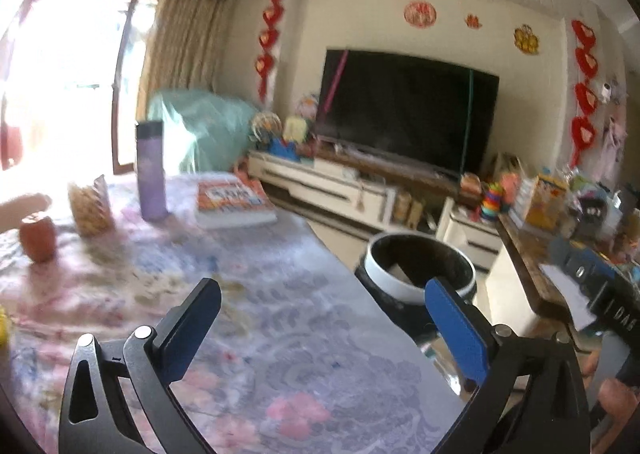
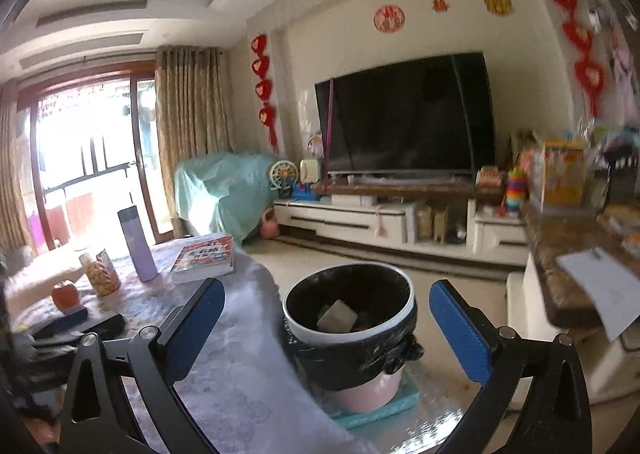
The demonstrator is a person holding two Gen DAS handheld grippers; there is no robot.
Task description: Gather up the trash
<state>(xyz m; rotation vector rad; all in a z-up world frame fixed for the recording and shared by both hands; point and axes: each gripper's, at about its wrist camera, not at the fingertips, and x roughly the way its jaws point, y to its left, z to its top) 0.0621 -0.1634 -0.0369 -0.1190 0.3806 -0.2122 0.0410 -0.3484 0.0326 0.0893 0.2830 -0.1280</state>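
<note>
A round trash bin [image 2: 350,328] with a white rim and black liner stands at the table's right end on a teal pad; a pale crumpled piece [image 2: 337,317] lies inside it. My right gripper [image 2: 326,316] is open, its blue-padded fingers spread either side of the bin's mouth with nothing between the pads. In the left wrist view my left gripper [image 1: 322,312] is open and empty above the flowered tablecloth [image 1: 248,294], and the bin [image 1: 420,268] sits just beyond its right finger [image 1: 456,330]. The other gripper's black body [image 1: 600,294] shows at the right edge.
On the table stand a purple bottle [image 1: 151,170], a book [image 1: 232,200], a snack jar [image 1: 90,210] and an apple [image 1: 38,238]. A hand [image 1: 24,206] shows at the far left. A TV [image 2: 404,118] on a low cabinet [image 2: 384,222] and a cluttered brown counter [image 2: 568,254] lie beyond.
</note>
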